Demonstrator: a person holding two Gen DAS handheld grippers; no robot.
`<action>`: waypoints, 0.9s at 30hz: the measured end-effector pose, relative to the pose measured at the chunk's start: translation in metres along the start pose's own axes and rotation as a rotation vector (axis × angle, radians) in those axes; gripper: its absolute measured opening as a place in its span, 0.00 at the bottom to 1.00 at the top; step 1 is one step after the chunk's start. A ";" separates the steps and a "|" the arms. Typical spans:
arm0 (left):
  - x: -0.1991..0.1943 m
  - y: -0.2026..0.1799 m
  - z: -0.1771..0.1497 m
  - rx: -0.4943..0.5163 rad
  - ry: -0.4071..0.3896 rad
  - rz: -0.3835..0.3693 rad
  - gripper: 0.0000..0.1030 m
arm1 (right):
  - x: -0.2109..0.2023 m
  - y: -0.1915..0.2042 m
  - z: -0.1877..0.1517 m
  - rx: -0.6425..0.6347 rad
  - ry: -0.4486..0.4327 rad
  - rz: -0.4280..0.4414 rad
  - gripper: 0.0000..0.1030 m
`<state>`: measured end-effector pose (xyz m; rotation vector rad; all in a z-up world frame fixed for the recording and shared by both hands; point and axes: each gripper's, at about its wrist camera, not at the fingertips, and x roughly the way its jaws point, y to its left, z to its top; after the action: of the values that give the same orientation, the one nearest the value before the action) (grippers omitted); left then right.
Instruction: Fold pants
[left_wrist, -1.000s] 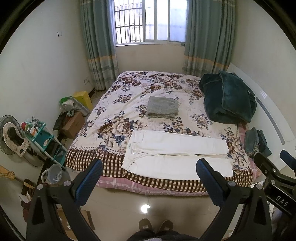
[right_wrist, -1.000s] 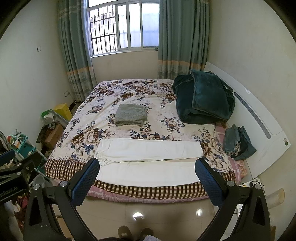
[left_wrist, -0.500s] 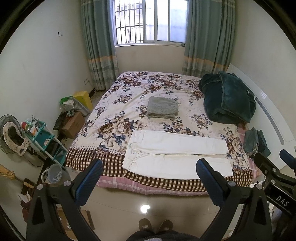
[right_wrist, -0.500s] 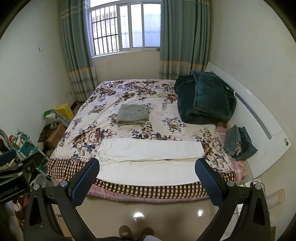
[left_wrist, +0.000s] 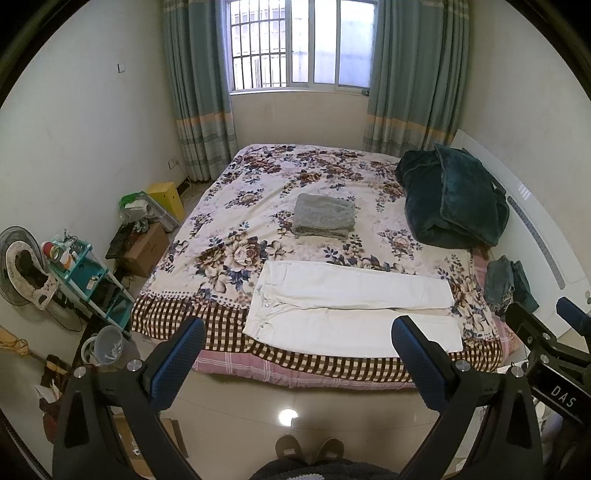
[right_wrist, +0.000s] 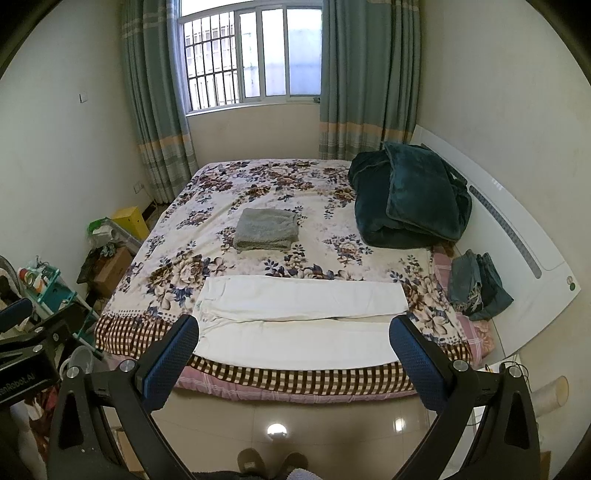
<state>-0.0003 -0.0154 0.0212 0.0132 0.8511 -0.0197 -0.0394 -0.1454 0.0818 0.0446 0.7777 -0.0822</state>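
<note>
White pants (left_wrist: 351, 310) lie flat across the near edge of the bed, waist to the left and both legs stretched to the right; they also show in the right wrist view (right_wrist: 299, 317). My left gripper (left_wrist: 297, 334) is open and empty, held above the floor in front of the bed. My right gripper (right_wrist: 293, 332) is open and empty too, at about the same distance from the pants. Neither touches the cloth.
The bed (left_wrist: 258, 206) has a floral cover. A folded grey garment (left_wrist: 324, 220) lies mid-bed, a dark green blanket (left_wrist: 450, 199) at the right by the white headboard (right_wrist: 517, 236), jeans (right_wrist: 476, 284) below it. Shelf, boxes and bin (left_wrist: 107, 343) stand on the left. Tiled floor in front.
Both grippers have drifted very slightly; the view of the bed has barely shifted. The pants have not moved and the jaws stay open.
</note>
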 end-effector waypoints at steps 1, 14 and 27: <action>0.000 0.000 0.000 0.001 0.000 -0.001 1.00 | -0.001 -0.001 -0.001 0.000 0.000 0.001 1.00; -0.001 0.002 -0.001 -0.001 -0.004 -0.002 1.00 | -0.007 -0.001 -0.006 0.000 -0.003 0.007 1.00; -0.002 -0.004 0.003 -0.016 0.001 0.008 1.00 | -0.005 -0.003 -0.010 -0.002 0.015 0.022 1.00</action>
<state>0.0009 -0.0192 0.0245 0.0011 0.8519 -0.0054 -0.0502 -0.1477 0.0775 0.0520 0.7919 -0.0608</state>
